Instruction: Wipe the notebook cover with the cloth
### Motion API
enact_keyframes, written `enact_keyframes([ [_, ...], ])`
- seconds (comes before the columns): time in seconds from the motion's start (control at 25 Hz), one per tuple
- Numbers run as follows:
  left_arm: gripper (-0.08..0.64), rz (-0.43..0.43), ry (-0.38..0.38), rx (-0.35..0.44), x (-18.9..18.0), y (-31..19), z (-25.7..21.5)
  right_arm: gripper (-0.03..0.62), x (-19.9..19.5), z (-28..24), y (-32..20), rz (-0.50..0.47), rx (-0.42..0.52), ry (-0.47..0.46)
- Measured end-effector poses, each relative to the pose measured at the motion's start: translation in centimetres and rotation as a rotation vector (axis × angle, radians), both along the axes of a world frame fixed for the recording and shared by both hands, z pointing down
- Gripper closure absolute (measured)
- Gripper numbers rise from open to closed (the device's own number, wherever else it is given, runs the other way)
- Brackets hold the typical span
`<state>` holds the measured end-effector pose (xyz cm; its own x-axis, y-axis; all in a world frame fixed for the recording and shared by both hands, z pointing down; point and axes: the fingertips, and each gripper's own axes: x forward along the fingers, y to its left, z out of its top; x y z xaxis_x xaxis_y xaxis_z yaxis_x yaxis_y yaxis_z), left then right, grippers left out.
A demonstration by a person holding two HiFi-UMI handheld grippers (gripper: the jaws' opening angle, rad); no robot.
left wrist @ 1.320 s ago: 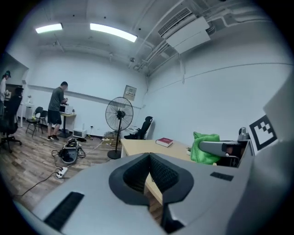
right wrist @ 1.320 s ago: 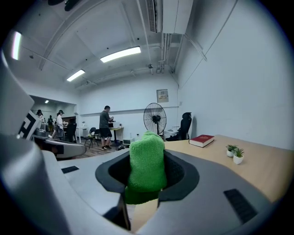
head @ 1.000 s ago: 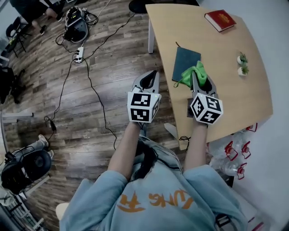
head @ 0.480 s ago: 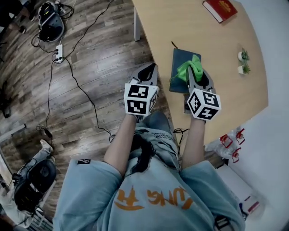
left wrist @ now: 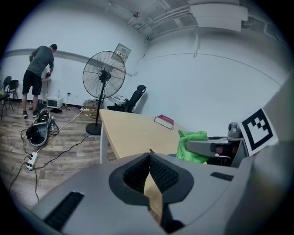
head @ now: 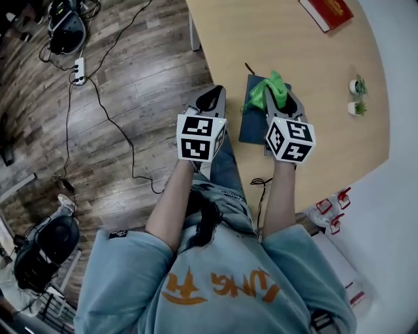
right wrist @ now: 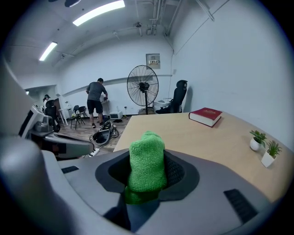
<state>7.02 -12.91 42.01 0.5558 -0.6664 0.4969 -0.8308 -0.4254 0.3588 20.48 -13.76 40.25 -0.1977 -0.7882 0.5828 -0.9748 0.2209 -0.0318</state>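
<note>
A dark teal notebook (head: 253, 112) lies near the left edge of the light wooden table (head: 307, 59). My right gripper (head: 277, 96) is shut on a green cloth (head: 266, 90), which hangs over the notebook's far end. In the right gripper view the green cloth (right wrist: 146, 166) fills the gap between the jaws. My left gripper (head: 210, 99) is shut with nothing in it and hovers over the floor just left of the table edge. The left gripper view shows the green cloth (left wrist: 190, 146) to its right.
A red book (head: 330, 11) lies at the table's far end, and two small potted plants (head: 357, 96) stand near its right edge. Cables and a power strip (head: 79, 68) run over the wooden floor. A standing fan (right wrist: 144, 87), an office chair and a person are across the room.
Both grippers kept their pose relative to each other. The view shifted, and the cloth in my right gripper now hangs a little farther along the notebook.
</note>
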Motion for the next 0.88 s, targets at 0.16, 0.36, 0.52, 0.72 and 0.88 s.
enact_keyframes([
  [0.16,0.541,0.003,-0.002,-0.020,0.7,-1.1,1.3,0.453,0.4,0.9,-1.9,-0.022,-0.008,0.021],
  [0.36,0.541,0.047,-0.043,-0.032,1.7,-1.5,2.5,0.453,0.6,2.1,-3.7,-0.038,-0.022,0.056],
  [0.52,0.541,0.047,-0.034,-0.055,1.8,-1.7,3.2,0.453,0.0,2.7,-5.0,-0.099,-0.029,0.159],
  [0.72,0.541,0.041,-0.029,-0.072,1.6,-2.0,4.0,0.453,-1.2,4.0,-6.1,-0.186,-0.039,0.271],
  [0.88,0.541,0.025,-0.027,-0.083,0.9,-1.9,4.4,0.453,-1.7,5.3,-5.8,-0.217,-0.063,0.300],
])
